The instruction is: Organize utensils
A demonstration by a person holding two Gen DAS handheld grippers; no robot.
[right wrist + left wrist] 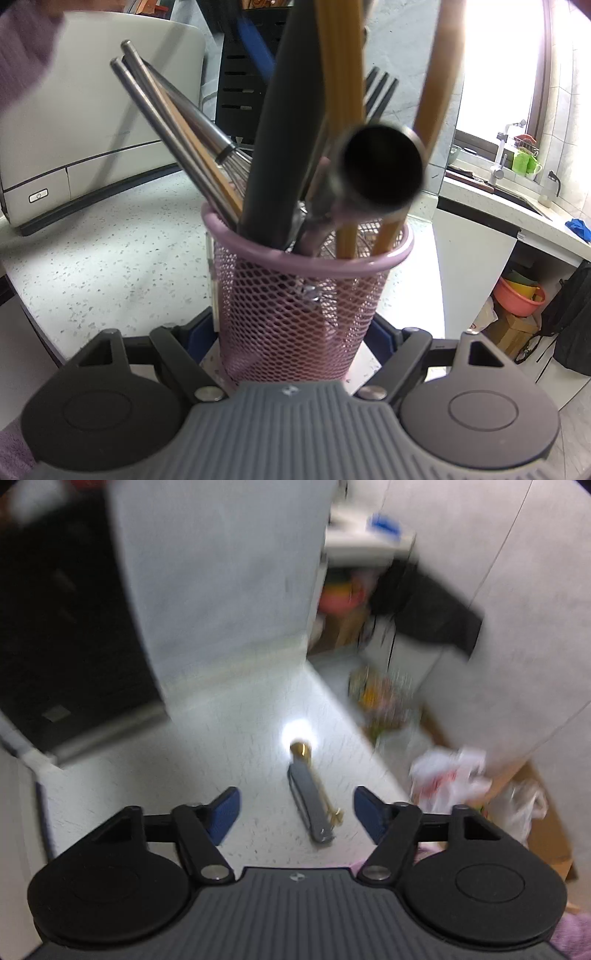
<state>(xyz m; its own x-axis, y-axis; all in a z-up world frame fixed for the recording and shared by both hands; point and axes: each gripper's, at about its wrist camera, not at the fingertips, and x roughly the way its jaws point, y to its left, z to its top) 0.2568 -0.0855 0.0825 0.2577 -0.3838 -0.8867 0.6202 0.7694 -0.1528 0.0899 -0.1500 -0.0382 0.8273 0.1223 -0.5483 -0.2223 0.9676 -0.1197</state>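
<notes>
In the blurred left wrist view, a grey-handled utensil with a brass shaft (pixel 309 800) lies on the white speckled counter (pixel 207 746). My left gripper (pixel 297 814) is open and empty, its blue pads on either side of the utensil's near end, above it. In the right wrist view, my right gripper (pixel 295 332) is shut on a pink mesh holder (pixel 295 295). The holder carries steel chopsticks (pixel 162 118), a whisk (pixel 207 125), a thick black handle (pixel 280 133), yellow chopsticks (pixel 343 110), a fork and a steel tube (pixel 382 168).
A white appliance (pixel 88 122) stands on the counter at left, a black rack (pixel 243 74) behind the holder. The counter edge drops off right of the utensil (pixel 369 746); bags and boxes (pixel 450 779) lie on the floor. A sink counter (pixel 517 206) is at far right.
</notes>
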